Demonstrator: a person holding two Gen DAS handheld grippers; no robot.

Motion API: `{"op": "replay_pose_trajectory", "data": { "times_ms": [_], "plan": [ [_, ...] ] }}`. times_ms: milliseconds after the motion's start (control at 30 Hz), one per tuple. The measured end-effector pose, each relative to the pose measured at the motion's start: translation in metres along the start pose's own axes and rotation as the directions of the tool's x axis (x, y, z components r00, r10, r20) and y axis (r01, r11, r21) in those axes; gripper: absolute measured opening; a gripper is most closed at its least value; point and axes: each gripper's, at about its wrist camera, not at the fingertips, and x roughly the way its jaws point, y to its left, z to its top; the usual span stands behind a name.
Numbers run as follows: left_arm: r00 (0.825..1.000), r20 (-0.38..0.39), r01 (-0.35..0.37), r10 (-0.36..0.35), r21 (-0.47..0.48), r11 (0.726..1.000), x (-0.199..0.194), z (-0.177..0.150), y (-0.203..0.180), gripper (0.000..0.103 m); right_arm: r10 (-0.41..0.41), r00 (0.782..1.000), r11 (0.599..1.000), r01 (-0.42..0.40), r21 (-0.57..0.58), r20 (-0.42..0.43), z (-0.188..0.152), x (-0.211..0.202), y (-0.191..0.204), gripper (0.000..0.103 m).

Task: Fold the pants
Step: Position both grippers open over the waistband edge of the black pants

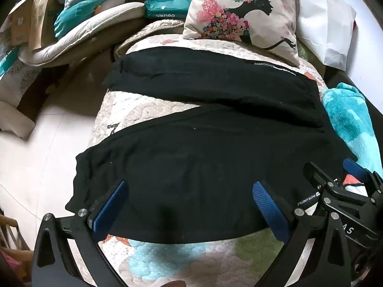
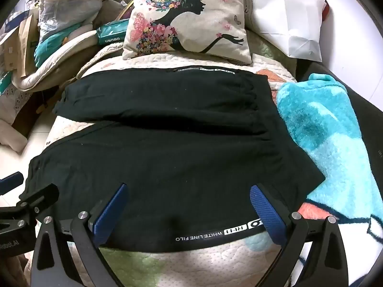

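The black jersey pants lie spread on the pastel quilted bed cover, 2 legs running toward 9 o'clock and parted in a narrow V, the waistband end toward 3 o'clock beside the fluffy turquoise blanket. The near edge, printed with white lettering, sits at 6 o'clock in the right wrist view.

Risks, as I judge them: the fabric is thin and limp, so a grab at this near edge could catch only the top layer, or pinch the quilt with it, and the fold would drag crooked. If the 2 hands lift unevenly, the near leg could twist instead of landing square on the far leg. The turquoise blanket lies touching the waistband side and could be snagged by the right tool. The flower-print cushion at 12 o'clock leaves little room beyond the far leg.

The left gripper has its 2 blue-padded fingers spread wide, holding nothing, poised over the near leg; whether the tips touch cloth I cannot tell. The right gripper is likewise spread wide and empty, its fingers straddling the lettered edge.
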Motion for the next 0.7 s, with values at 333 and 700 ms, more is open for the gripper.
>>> {"op": "replay_pose_trajectory", "data": {
  "times_ms": [333, 700],
  "plan": [
    [0.999, -0.034, 0.019, -0.02, -0.025, 1.0, 0.011, -0.009, -0.002, 0.103, 0.007, 1.0, 1.0, -0.007, 0.005, -0.004, 0.0, 0.001, -0.002, 0.103],
    [0.998, -0.057, 0.019, -0.021, -0.023, 1.0, 0.018, -0.01, 0.003, 0.103, 0.008, 1.0, 1.0, -0.008, 0.01, -0.01, -0.003, 0.002, -0.001, 0.103]
  ]
}}
